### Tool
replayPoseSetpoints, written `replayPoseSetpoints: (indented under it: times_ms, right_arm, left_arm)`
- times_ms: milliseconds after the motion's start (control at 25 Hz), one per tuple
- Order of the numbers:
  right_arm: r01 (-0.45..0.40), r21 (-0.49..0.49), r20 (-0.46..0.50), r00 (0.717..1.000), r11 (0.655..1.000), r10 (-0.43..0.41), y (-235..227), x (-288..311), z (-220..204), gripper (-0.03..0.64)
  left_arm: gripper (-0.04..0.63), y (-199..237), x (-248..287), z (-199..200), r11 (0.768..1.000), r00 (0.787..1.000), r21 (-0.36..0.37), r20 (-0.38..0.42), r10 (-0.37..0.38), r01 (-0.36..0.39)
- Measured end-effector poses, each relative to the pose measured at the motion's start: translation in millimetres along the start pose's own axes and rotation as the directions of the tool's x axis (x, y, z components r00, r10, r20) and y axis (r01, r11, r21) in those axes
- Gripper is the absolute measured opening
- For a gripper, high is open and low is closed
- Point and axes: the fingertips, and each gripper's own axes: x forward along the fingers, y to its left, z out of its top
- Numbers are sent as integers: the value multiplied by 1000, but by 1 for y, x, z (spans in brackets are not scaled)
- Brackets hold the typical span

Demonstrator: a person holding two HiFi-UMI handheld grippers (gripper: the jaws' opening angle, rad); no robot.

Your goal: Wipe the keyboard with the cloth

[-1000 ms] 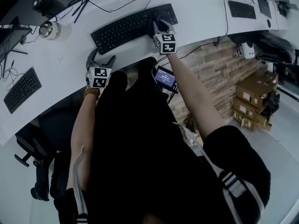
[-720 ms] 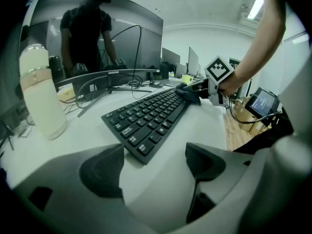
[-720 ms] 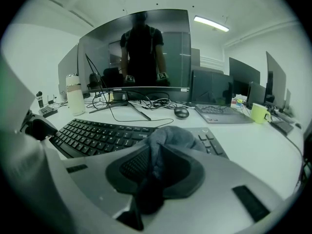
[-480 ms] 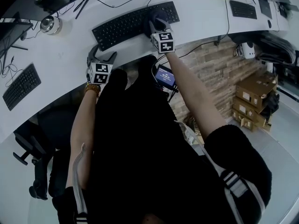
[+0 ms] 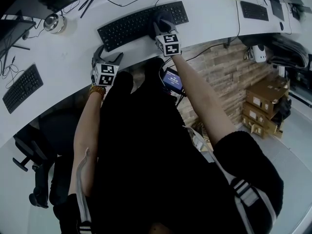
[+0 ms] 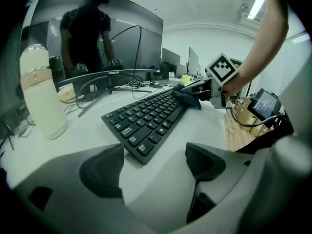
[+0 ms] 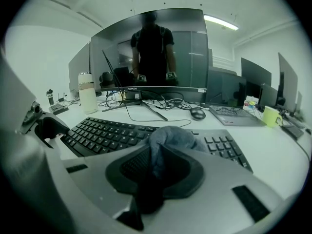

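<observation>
Soft grey-blue fabric: that's the cloth (image 5: 161, 18), bunched on the right half of the black keyboard (image 5: 131, 27) in the head view, with my right gripper (image 5: 162, 26) bearing down on it. My left gripper (image 5: 107, 57) hovers over the white desk (image 5: 58, 57), just short of the keyboard's near-left corner.

In the left gripper view, its jaws stand apart with nothing between them; there is only bare desk and the keyboard's corner ahead. (A pale bottle (image 6: 41, 91) stands off to the left, well clear.)

In the right gripper view, the jaws are clamped on a fold of the cloth, and the rest bulges out in front over the keys beside the number pad.

I judge the cloth light and limp, so it will likely drag and roll rather than slide flat — the pinch belongs deep in a thick fold, where it sits. The keyboard looks light and stiff and could skid on the smooth desk under a sideways stroke; the free left gripper could brace its near edge.
</observation>
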Motion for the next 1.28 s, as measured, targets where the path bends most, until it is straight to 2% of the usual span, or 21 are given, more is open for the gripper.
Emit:
replayPoseSetpoints:
  times_ms: [400, 520, 680, 840, 920, 1280]
  right_arm:
    - [-4, 21, 1, 1000, 1000, 4, 2, 0, 0, 60]
    - [-41, -14, -5, 999, 999, 41, 17, 2, 1, 60]
    - [-17, -19, -2, 1000, 1000, 17, 24, 2, 2, 60]
    - [-52, -75, -2, 999, 996, 52, 40, 5, 2, 60]
    - [-41, -70, 3, 999, 997, 41, 42, 5, 3, 57]
    - [-92, -112, -11, 996, 989, 91, 79, 8, 8, 58]
  left_arm:
    - [391, 0, 1, 0, 1000, 1000, -1, 0, 2, -2]
    - [391, 0, 0, 0, 1000, 1000, -2, 1, 4, -4]
    - [393, 0, 0, -1, 1000, 1000, -6, 0, 3, -3]
    - [394, 0, 0, -1, 1000, 1000, -6, 0, 5, -5]
    - [394, 0, 0, 0, 1000, 1000, -7, -1, 5, -5]
    - [396, 1, 0, 0, 1000, 1000, -4, 4, 8, -8]
